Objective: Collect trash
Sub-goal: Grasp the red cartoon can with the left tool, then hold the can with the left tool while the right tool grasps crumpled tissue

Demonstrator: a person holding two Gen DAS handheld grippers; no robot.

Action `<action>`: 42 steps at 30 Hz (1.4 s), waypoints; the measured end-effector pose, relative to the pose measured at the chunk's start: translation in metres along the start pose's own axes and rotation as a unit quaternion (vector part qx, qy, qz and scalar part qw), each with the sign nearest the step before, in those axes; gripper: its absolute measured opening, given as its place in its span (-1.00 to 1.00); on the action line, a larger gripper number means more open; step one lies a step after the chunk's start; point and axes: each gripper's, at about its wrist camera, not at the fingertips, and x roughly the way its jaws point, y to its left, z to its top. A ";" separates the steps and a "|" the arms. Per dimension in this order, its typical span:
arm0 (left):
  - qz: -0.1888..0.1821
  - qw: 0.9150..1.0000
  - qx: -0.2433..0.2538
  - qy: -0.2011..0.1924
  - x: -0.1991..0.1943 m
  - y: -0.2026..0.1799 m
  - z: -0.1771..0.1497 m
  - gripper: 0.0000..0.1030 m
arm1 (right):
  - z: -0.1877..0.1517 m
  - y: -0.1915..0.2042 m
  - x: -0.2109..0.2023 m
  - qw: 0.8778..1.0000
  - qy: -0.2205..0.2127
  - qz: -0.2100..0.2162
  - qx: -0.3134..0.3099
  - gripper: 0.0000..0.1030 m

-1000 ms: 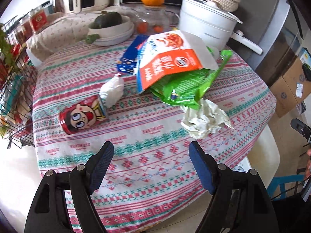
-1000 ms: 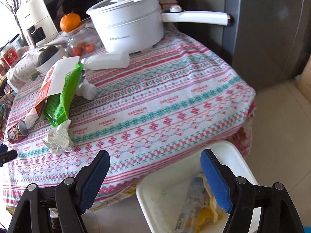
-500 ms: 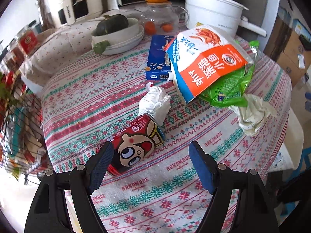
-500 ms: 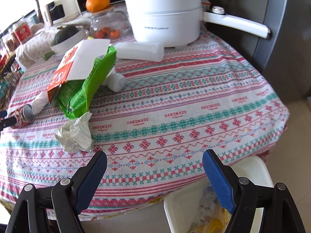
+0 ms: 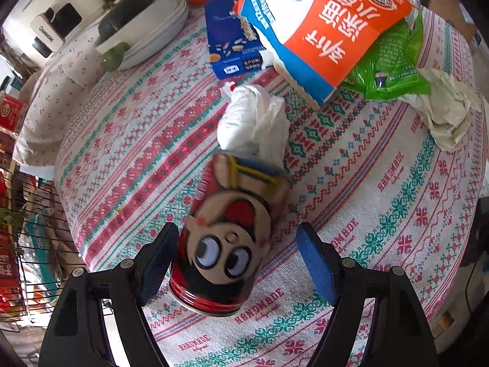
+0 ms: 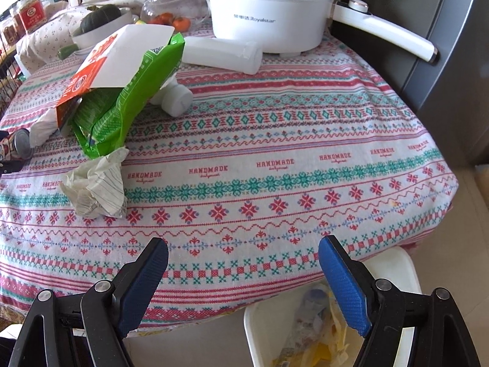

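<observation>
A red drink can (image 5: 226, 238) with a cartoon face lies on its side on the patterned tablecloth (image 5: 382, 214). My left gripper (image 5: 237, 235) straddles it with the jaws closing. The left pad sits against the can's side and the right pad stands clear of it. A white tissue wad (image 5: 253, 122) lies just beyond the can. Farther off are an orange and white snack bag (image 5: 321, 21), a green bag (image 5: 388, 67) and crumpled paper (image 5: 443, 113). My right gripper (image 6: 243, 250) hangs open and empty over the table's near edge, above a white bin (image 6: 397, 275) holding trash.
A blue box (image 5: 229, 42) and a bowl of squash (image 5: 143, 27) sit at the back. The right wrist view shows a white pot (image 6: 269, 9), a lying white bottle (image 6: 223, 53), a small white bottle (image 6: 177, 98) and a grey fridge (image 6: 452, 61). A wire rack (image 5: 27, 244) stands left.
My left gripper has dropped and rolled toward the can, which now sits between its fingers. My right gripper has shifted from over the bin to over the table's edge.
</observation>
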 end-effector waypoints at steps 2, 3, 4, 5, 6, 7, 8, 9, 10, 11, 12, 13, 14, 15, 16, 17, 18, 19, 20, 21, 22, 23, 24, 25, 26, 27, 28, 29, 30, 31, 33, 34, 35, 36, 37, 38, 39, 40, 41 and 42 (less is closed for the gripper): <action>-0.019 1.000 -0.024 -0.005 -0.004 0.002 0.000 0.31 | 0.000 0.001 0.001 1.000 0.002 0.001 0.000 0.64; -0.027 0.999 -0.042 -0.003 -0.004 0.004 0.000 0.18 | 0.001 0.001 0.002 1.000 0.003 0.002 -0.001 0.64; -0.037 0.998 -0.057 0.002 -0.004 0.004 -0.001 0.13 | 0.001 0.002 0.003 1.000 0.004 0.002 -0.001 0.64; -0.043 0.996 -0.072 0.004 -0.003 0.005 -0.001 0.13 | 0.002 0.003 0.004 1.000 0.005 0.003 -0.001 0.64; -0.044 0.995 -0.087 0.005 -0.004 0.006 -0.001 0.13 | 0.002 0.004 0.005 1.000 0.006 0.005 -0.001 0.64; -0.050 0.994 -0.100 0.005 -0.004 0.006 -0.001 0.14 | 0.003 0.006 0.007 1.000 0.008 0.007 -0.002 0.64; -0.061 0.992 -0.113 0.007 -0.004 0.007 -0.001 0.14 | 0.004 0.007 0.008 1.000 0.009 0.009 -0.002 0.64; -0.072 0.989 -0.126 0.009 -0.004 0.009 -0.001 0.15 | 0.004 0.009 0.009 1.000 0.010 0.010 -0.002 0.64; -0.080 0.987 -0.140 0.008 -0.005 0.011 -0.001 0.15 | 0.005 0.010 0.010 1.000 0.011 0.011 -0.002 0.64; -0.087 0.984 -0.155 0.004 -0.006 0.014 -0.002 0.15 | 0.005 0.012 0.011 1.000 0.012 0.011 -0.002 0.64; -0.093 0.981 -0.171 -0.003 -0.009 0.017 -0.002 0.15 | 0.005 0.013 0.012 1.000 0.013 0.013 -0.001 0.64; -0.100 0.977 -0.188 -0.011 -0.011 0.019 -0.004 0.15 | 0.006 0.015 0.012 1.000 0.013 0.014 0.000 0.64; -0.107 0.972 -0.207 -0.018 -0.013 0.023 -0.006 0.14 | 0.006 0.016 0.013 1.000 0.014 0.016 0.001 0.64; -0.113 0.968 -0.225 -0.021 -0.014 0.024 -0.008 0.14 | 0.007 0.017 0.014 1.000 0.015 0.018 0.002 0.64; -0.118 0.963 -0.240 -0.023 -0.015 0.029 -0.012 0.11 | 0.007 0.018 0.014 1.000 0.015 0.020 0.004 0.64; -0.118 0.960 -0.253 -0.026 -0.016 0.030 -0.015 0.06 | 0.008 0.019 0.015 1.000 0.016 0.023 0.005 0.64; -0.117 0.957 -0.263 -0.027 -0.017 0.029 -0.018 0.06 | 0.008 0.020 0.015 0.999 0.017 0.027 0.005 0.64; -0.116 0.955 -0.272 -0.029 -0.019 0.027 -0.020 0.06 | 0.008 0.022 0.016 0.999 0.018 0.030 0.006 0.64; -0.117 0.952 -0.280 -0.031 -0.021 0.026 -0.022 0.06 | 0.009 0.024 0.016 0.999 0.019 0.035 0.006 0.64; -0.116 0.951 -0.286 -0.034 -0.024 0.024 -0.024 0.06 | 0.010 0.026 0.017 0.999 0.019 0.039 0.006 0.64; -0.117 0.949 -0.291 -0.039 -0.029 0.020 -0.026 0.06 | 0.011 0.028 0.017 0.999 0.018 0.043 0.006 0.64; -0.117 0.948 -0.293 -0.042 -0.034 0.017 -0.028 0.06 | 0.012 0.030 0.017 0.999 0.017 0.047 0.006 0.64; -0.114 0.949 -0.293 -0.039 -0.040 0.012 -0.029 0.06 | 0.013 0.032 0.017 0.999 0.016 0.052 0.006 0.64; -0.117 0.948 -0.292 -0.041 -0.047 0.007 -0.031 0.06 | 0.014 0.035 0.018 0.998 0.014 0.057 0.006 0.64; -0.122 0.947 -0.292 -0.046 -0.056 0.004 -0.033 0.06 | 0.016 0.038 0.019 0.998 0.012 0.064 0.007 0.64; -0.120 0.947 -0.295 -0.051 -0.065 0.000 -0.035 0.06 | 0.017 0.041 0.019 0.997 0.009 0.070 0.008 0.64; -0.115 0.946 -0.297 -0.056 -0.073 -0.003 -0.037 0.06 | 0.019 0.045 0.020 0.997 0.007 0.076 0.008 0.64; -0.114 0.945 -0.299 -0.063 -0.081 -0.009 -0.038 0.06 | 0.021 0.049 0.022 0.997 0.005 0.082 0.008 0.64; -0.118 0.943 -0.303 -0.071 -0.090 -0.012 -0.041 0.06 | 0.022 0.054 0.024 0.996 0.006 0.091 0.010 0.64; -0.122 0.941 -0.306 -0.077 -0.096 -0.015 -0.043 0.06 | 0.023 0.057 0.027 0.995 0.008 0.101 0.011 0.64; -0.122 0.938 -0.311 -0.092 -0.109 -0.023 -0.051 0.06 | 0.026 0.066 0.032 0.993 0.012 0.115 0.011 0.64; -0.122 0.937 -0.313 -0.098 -0.114 -0.025 -0.054 0.06 | 0.027 0.071 0.034 0.993 0.013 0.119 0.010 0.64; -0.121 0.936 -0.315 -0.102 -0.117 -0.029 -0.056 0.06 | 0.027 0.076 0.037 0.993 0.016 0.121 0.009 0.64; -0.119 0.935 -0.317 -0.106 -0.121 -0.031 -0.058 0.06 | 0.028 0.080 0.040 0.992 0.019 0.123 0.009 0.64; -0.116 0.935 -0.317 -0.110 -0.122 -0.030 -0.057 0.06 | 0.029 0.084 0.044 0.992 0.022 0.126 0.010 0.64; -0.112 0.935 -0.317 -0.113 -0.123 -0.031 -0.058 0.06 | 0.029 0.087 0.047 0.991 0.024 0.129 0.013 0.64; -0.108 0.935 -0.317 -0.116 -0.126 -0.032 -0.060 0.06 | 0.029 0.090 0.051 0.991 0.026 0.131 0.016 0.64; -0.104 0.935 -0.316 -0.120 -0.129 -0.033 -0.063 0.06 | 0.030 0.093 0.055 0.990 0.030 0.134 0.019 0.64; -0.102 0.936 -0.314 -0.123 -0.130 -0.033 -0.064 0.06 | 0.031 0.096 0.058 0.990 0.033 0.137 0.021 0.64; -0.100 0.936 -0.313 -0.125 -0.131 -0.034 -0.064 0.06 | 0.031 0.099 0.062 0.989 0.037 0.140 0.022 0.64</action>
